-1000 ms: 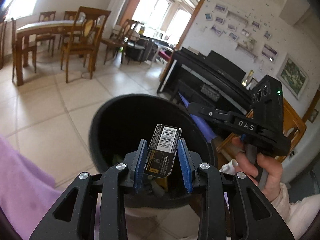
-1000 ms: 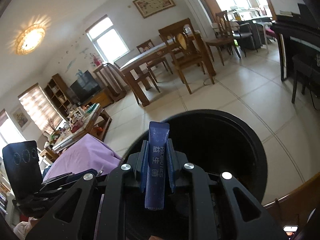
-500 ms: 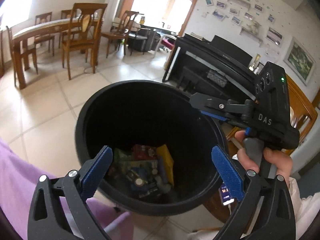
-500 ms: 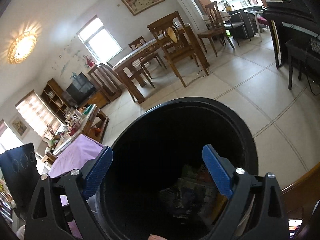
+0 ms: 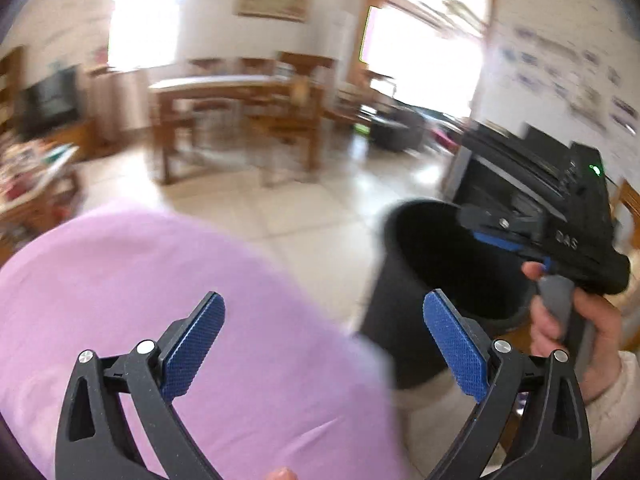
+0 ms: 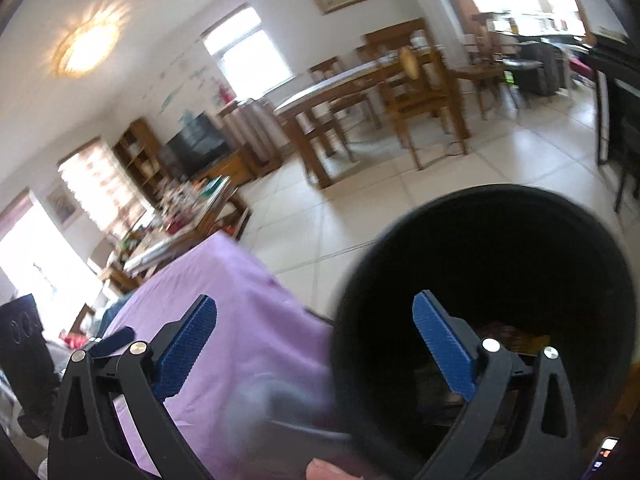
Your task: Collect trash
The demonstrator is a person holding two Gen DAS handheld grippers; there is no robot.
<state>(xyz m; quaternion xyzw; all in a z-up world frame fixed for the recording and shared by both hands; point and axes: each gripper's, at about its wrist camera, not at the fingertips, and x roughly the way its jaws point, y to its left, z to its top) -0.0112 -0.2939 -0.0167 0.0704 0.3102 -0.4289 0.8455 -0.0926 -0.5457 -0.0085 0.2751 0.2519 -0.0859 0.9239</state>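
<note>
The left gripper (image 5: 324, 346) has its jaws spread wide with nothing between them; its blue pads (image 5: 194, 344) frame only the purple cloth (image 5: 168, 304) below. The jaws have just been opening, which fits a release over the bin. The right gripper (image 6: 314, 346) is the same: jaws just opened, released and empty, one pad over the purple cloth and the other against the dark mouth of the black bin (image 6: 500, 240).

Both tools standing wide and bare suggests the pieces they carried are already dropped, so neither has reason to clench until the next piece is found. The trash (image 6: 508, 332) lies at the bottom of the bin, seen in the right wrist view as a patch of red and yellow wrappers low in the dark interior; what each piece is cannot be told.

In the left wrist view the bin sits off to the right, with the other gripper held by a hand (image 5: 576, 332) at its far rim, so the left tool points away from it and over the cloth, probably to look for more litter. No loose trash shows on the cloth in either view, though blur hides detail.

Farther out are the tiled floor (image 6: 360, 216), a wooden dining table (image 6: 360, 80) with chairs, and a cluttered low table (image 6: 188, 208).
</note>
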